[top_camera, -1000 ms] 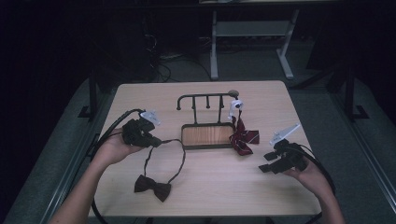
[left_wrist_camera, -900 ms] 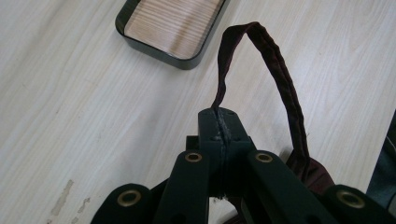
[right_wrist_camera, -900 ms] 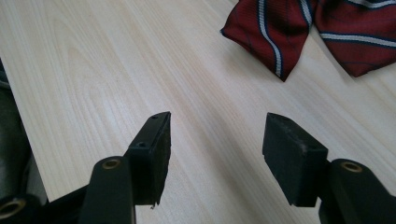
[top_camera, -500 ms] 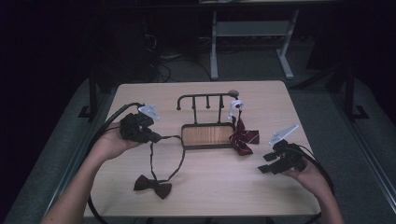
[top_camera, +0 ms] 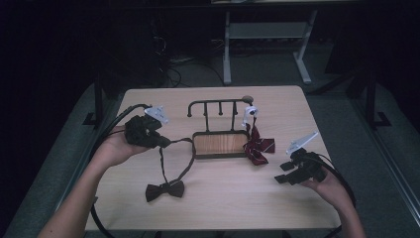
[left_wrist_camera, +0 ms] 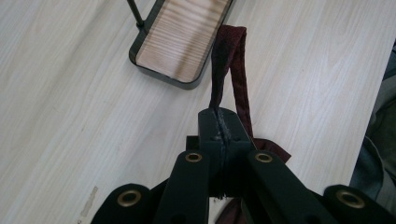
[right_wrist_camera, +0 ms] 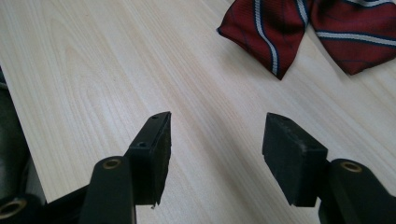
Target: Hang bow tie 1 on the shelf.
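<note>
1. Over on the left side of the table (top_camera: 148, 101), the left gripper (top_camera: 161, 143) is clamped tight on the strap (top_camera: 163, 163) of a dark bow tie (top_camera: 165, 190). The strap loops down from the jaws, and the bow itself lies flat near the front edge with bare wood all round it.
2. Right gripper (top_camera: 285, 174) sits low by the right edge with its jaws apart and nothing between them; there's loads of free tabletop between it and the dark bow.
3. Middle of the table has a small rack (top_camera: 219, 144) with a wooden base and hook bar. A striped red bow tie (top_camera: 256, 148) hangs off its right end and touches the table.
4. Left gripper view shows the strap (left_wrist_camera: 229, 70) pinched right at the jaw tips, which the high view can't really resolve, plus a corner of the rack's base (left_wrist_camera: 184, 39) just beyond.
5. Right gripper view shows the white and navy stripes on the red tie (right_wrist_camera: 299, 28), lying ahead of the open jaws and clear of them.
</note>
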